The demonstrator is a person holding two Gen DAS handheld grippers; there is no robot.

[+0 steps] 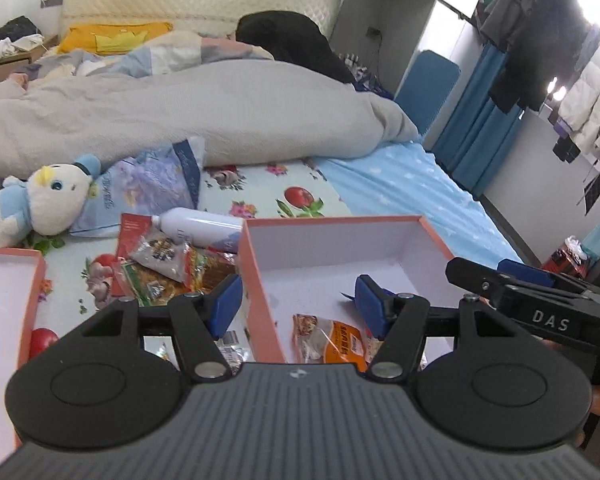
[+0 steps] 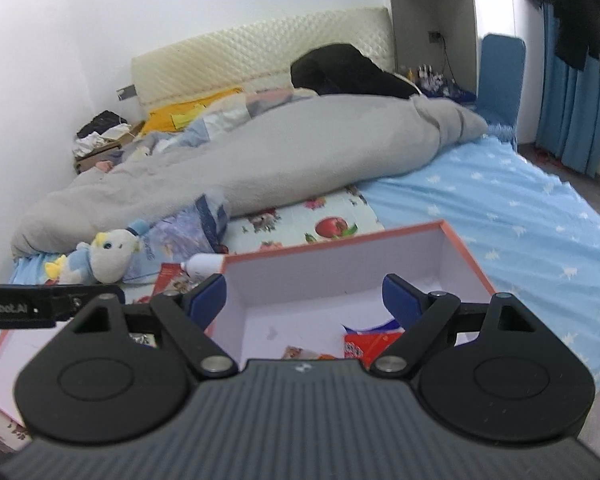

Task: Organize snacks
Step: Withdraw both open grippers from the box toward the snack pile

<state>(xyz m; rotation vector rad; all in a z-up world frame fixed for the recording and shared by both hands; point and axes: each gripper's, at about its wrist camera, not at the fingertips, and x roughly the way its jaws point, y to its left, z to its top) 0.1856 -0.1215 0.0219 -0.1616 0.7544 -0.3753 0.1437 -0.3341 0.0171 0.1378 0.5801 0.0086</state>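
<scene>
Bedroom, bed with fruit-print sheet. My left hand-held gripper and right hand-held gripper both agape, empty, above pink box. Loose snack packets left of box; I approach low, pinch one packet edge, avoid white bottle.

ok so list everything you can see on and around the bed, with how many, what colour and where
box: one, pink outside, white inside, open, on the bed in front of both grippers
snack packets in box: at least two, orange and red, on the box floor
lid: one, pink rim, white inside, left of the box
loose snack packets: a few, red, green and clear, heaped between lid and box
bottle: one, white, lying behind the heap
stuffed duck: one, white and blue, far left
blanket: one, grey, bunched across the bed
pillow: one, yellow, by the headboard
hanging clothes: several, dark and white, right
left gripper: black, blue pads, open, empty
right gripper: black, blue pads, open, empty
</scene>
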